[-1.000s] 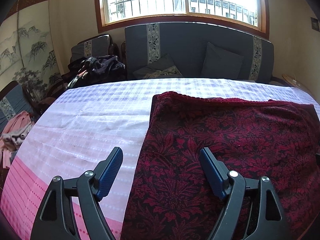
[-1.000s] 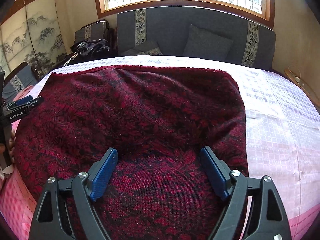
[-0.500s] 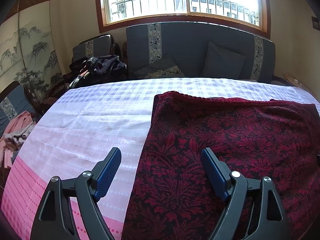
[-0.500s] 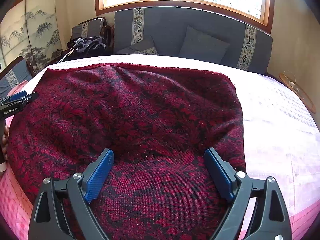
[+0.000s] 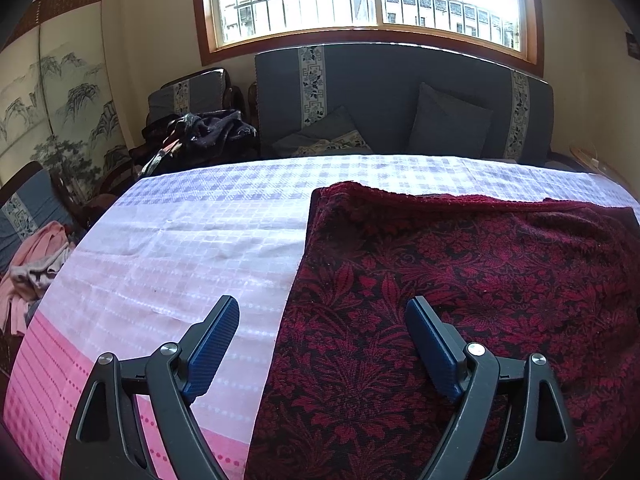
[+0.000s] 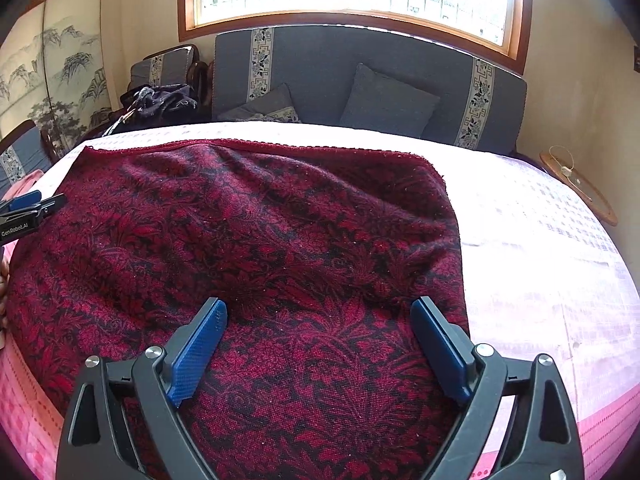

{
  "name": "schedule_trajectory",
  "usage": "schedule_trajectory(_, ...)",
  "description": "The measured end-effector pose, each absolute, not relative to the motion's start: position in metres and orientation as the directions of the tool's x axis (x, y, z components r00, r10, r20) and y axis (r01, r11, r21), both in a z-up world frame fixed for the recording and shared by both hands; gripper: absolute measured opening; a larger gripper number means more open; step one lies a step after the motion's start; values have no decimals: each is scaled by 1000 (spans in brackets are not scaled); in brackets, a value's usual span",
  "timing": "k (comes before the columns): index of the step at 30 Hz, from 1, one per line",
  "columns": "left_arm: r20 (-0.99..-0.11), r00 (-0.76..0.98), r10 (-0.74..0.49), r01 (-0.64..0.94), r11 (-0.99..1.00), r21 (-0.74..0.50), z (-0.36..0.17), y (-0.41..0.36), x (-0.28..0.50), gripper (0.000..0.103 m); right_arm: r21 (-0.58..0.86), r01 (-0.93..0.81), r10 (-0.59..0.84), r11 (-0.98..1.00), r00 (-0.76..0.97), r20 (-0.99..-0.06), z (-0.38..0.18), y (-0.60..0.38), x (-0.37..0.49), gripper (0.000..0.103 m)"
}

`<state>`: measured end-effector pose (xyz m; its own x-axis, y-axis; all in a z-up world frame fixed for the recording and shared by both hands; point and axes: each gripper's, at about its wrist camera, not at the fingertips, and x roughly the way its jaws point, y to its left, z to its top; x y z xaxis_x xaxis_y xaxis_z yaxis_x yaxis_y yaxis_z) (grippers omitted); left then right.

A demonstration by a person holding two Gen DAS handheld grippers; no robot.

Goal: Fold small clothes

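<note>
A dark red cloth with a black floral pattern [image 5: 460, 280] lies spread flat on the table; it also fills the right wrist view [image 6: 260, 248]. My left gripper [image 5: 322, 312] is open and empty, hovering over the cloth's left edge, one finger over the tablecloth and one over the cloth. My right gripper [image 6: 318, 312] is open and empty above the cloth's near right part. The left gripper's tip also shows at the left edge of the right wrist view [image 6: 28, 210].
The table wears a white, lilac and pink checked tablecloth [image 5: 180, 240]. A grey sofa with cushions [image 5: 400, 108] stands behind it under a window. Dark clothes [image 5: 200, 136] lie on a chair at back left, pink clothes [image 5: 32, 268] at far left. A round wooden tray [image 6: 580, 188] sits right.
Both grippers have drawn back and risen slightly, so the cloth looks a little farther off. Both stay open and the cloth has not moved.
</note>
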<state>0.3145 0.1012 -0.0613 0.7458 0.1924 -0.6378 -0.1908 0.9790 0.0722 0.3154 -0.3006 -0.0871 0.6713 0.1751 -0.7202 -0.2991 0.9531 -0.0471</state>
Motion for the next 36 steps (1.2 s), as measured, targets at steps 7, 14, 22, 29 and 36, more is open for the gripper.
schedule_trajectory(7,-627,744,230,-208,972,110,-61,100,315,88,-81,-304,185,949,746,-640,-75,-299,298,94)
schedule_trajectory(14,-620,742,255,-218,966,137,-62,97,315,89,-20,-293,225,956,772,-594,-66,-313,293,98)
schedule_trajectory(22,-614,741,273,-228,962,152,-63,95,314,90,-13,-277,221,961,793,-568,-61,-316,289,101)
schedule_trajectory(29,-605,745,279,-234,960,154,-61,93,312,91,21,-233,208,972,815,-541,-58,-328,286,102)
schedule_trajectory(36,-601,754,264,-240,963,122,-60,98,310,91,21,-179,164,984,844,-510,-54,-333,280,102)
